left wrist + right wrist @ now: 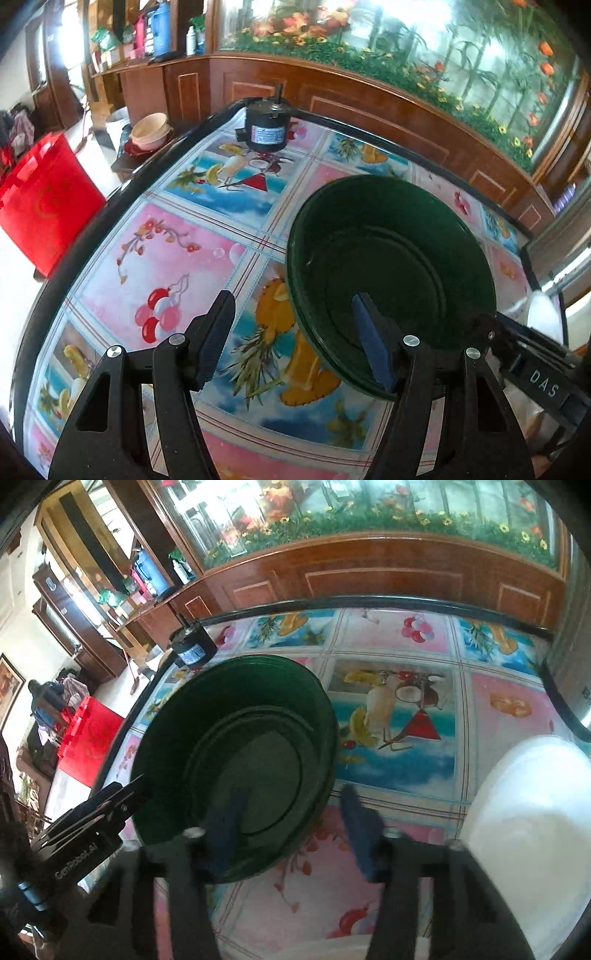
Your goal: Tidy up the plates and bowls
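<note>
Bowls: dark green bowls [391, 251] [258, 709], several rims nested one in another, stand upright on the table, towards its middle.
Table: a black-rimmed top under a bright cloth [166, 258] [406, 635] printed with squares of fruit, balloons and drinks.
Left tongs: the left gripper [295, 299] stands wide. Its blue-padded right finger [373, 347] reaches inside the bowls, its left finger [218, 332] hangs over the cloth well clear of the rim. The near rim lies between them, ungripped.
Right tongs: the right gripper [291, 794] is blurred. One finger [225, 823] lies inside the bowls, the other [358, 830] outside, just beside the rim. A gap shows between the pads, and they do not both press on the wall.
White dish: a white dish [528, 812] sits on the cloth to the right of the bowls, apart from them.
Far corner: a black cylinder with a blue label [266, 125] [194, 646] stands upright at the table's far edge.
Beyond the table: a red bag [48, 206] on the floor and a cream bowl [149, 129] on a low stand.
</note>
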Tool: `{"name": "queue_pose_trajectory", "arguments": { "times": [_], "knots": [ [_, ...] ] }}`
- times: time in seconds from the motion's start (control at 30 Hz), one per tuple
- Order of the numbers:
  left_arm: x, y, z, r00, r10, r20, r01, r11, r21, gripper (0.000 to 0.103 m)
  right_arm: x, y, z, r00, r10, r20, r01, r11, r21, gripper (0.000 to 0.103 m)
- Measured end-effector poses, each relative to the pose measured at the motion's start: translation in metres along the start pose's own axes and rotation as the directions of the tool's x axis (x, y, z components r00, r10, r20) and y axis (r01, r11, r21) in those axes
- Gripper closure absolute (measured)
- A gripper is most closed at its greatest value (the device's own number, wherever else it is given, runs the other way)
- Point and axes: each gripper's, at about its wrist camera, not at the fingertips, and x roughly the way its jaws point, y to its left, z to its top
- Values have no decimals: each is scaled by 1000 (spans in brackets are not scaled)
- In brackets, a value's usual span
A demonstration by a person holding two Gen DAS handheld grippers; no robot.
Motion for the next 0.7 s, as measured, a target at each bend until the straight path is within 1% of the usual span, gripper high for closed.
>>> {"name": "queue_pose_trajectory", "arguments": {
  "times": [0.03, 0.07, 0.1, 0.13, 0.17, 0.23, 0.33, 0.4, 0.47, 0.6, 0.7],
  "knots": [
    [-1, 0, -1, 1000, -2, 7, 2, 1000, 2, 50, -1, 0, -1, 1000, -3, -2, 3, 1000, -11, 75],
    [-1, 1, -2, 1000, -6, 5, 6, 1000, 7, 72, -3, 0, -3, 1000, -3, -4, 3, 1000, -22, 75],
    [0, 2, -2, 1000, -17, -16, 17, 1000, 10, 80, -4, 0, -3, 1000, -3, -5, 3, 1000, -28, 76],
    [1, 5, -2, 999, -32, -35, 33, 999, 5, 82, -6, 0, -4, 1000, -1, -4, 1, 999, -32, 76],
    [0, 8, -2, 998, -48, -45, 48, 999, -5, 83, -7, 1, -4, 1000, 1, -4, -1, 999, -35, 77],
    [-4, 10, -3, 997, -55, -53, 55, 998, -1, 83, -12, 2, -6, 1000, 10, 3, -10, 999, -36, 77],
    [-21, 12, -9, 998, -48, -34, 49, 999, 21, 83, -22, 11, -11, 1000, 11, 14, -10, 998, -57, 77],
    [-34, 18, -12, 998, -59, -21, 59, 998, 19, 83, -30, 21, -16, 1000, 0, 27, 2, 997, -83, 77],
    [-49, 26, -17, 997, -71, -16, 71, 997, 8, 83, -36, 27, -21, 1000, 10, 29, -7, 996, -87, 77],
    [-82, 41, -34, 996, -84, -6, 84, 996, 12, 83, -49, 43, -37, 999, 24, 32, -20, 993, -112, 77],
    [-102, 51, -50, 996, -84, 0, 84, 996, 17, 83, -62, 56, -55, 999, 30, 36, -25, 991, -134, 77]
  ]
}}
